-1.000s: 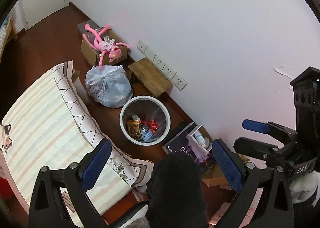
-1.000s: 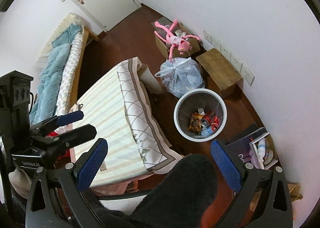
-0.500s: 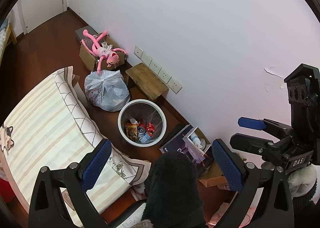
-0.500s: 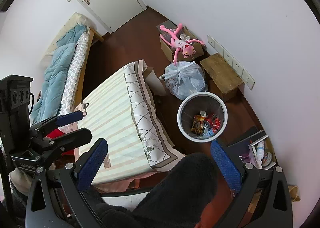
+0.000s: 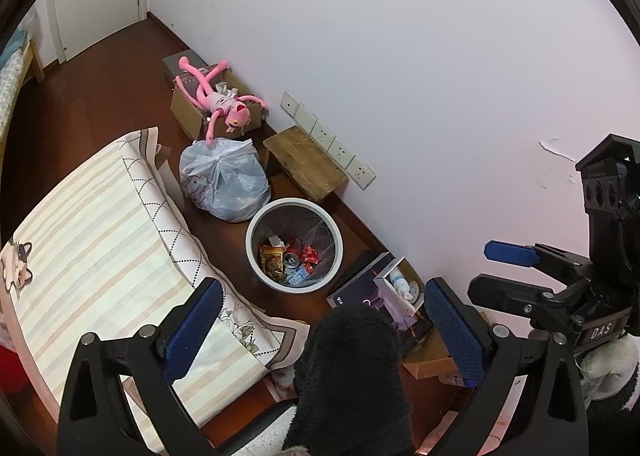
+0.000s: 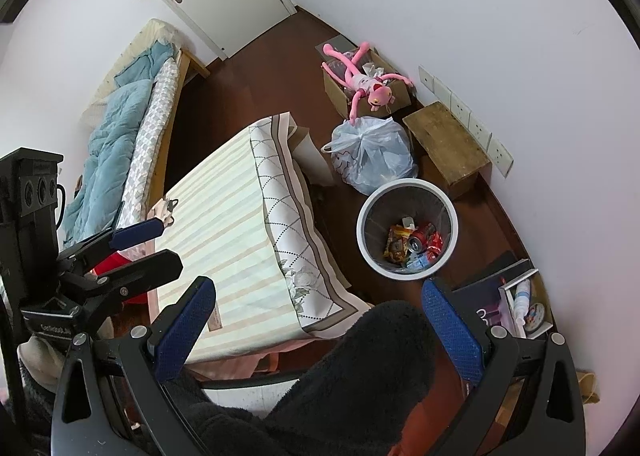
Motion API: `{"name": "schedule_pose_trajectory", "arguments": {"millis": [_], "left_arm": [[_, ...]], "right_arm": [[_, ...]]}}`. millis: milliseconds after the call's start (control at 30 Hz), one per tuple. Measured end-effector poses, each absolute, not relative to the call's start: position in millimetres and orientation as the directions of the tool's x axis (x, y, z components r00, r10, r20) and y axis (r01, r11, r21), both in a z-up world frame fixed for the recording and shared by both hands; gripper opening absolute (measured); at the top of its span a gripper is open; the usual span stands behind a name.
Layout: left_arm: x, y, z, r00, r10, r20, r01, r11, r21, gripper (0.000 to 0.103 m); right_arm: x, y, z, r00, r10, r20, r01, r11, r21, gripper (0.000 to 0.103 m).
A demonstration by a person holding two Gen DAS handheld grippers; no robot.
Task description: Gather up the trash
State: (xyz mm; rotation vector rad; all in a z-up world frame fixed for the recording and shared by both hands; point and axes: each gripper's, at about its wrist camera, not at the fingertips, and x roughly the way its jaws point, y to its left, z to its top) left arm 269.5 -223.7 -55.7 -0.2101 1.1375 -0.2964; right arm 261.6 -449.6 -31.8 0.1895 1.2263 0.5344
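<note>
A white-rimmed mesh trash bin [image 5: 256, 256] [image 6: 364, 244] stands on the dark floor beside the table. It holds a drink can [image 5: 291, 258] [image 6: 416, 243], snack wrappers [image 5: 271, 261] [image 6: 396, 244] and red packets. My left gripper [image 5: 320, 320] is open and empty, high above the floor. It also shows at the left in the right wrist view [image 6: 150, 244]. My right gripper [image 6: 320, 320] is open and empty, also high up. It shows at the right in the left wrist view [image 5: 500, 268].
A tied grey plastic bag [image 5: 224, 184] [image 6: 372, 156] sits behind the bin. A table with a striped cloth [image 5: 92, 232] [image 6: 236, 216], a wooden stool [image 5: 304, 162], a box with a pink plush toy [image 5: 220, 104], boxes by the wall [image 5: 384, 288] and a bed [image 6: 120, 128] surround it.
Both grippers have risen and drawn back, so the bin and floor look smaller and more of the room shows. Both stay open and empty.
</note>
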Motion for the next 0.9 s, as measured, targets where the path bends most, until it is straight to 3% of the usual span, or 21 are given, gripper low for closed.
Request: {"name": "schedule_pose_trajectory", "arguments": {"millis": [900], "left_arm": [[270.5, -224.1, -63.4, 0.377, -0.320, -0.869, 0.099, 0.947, -0.305, 0.103]], "right_arm": [[263.7, -452.8, -43.7, 0.212, 0.479, -0.852, -0.283, 0.864, 0.415, 0.103]]}}
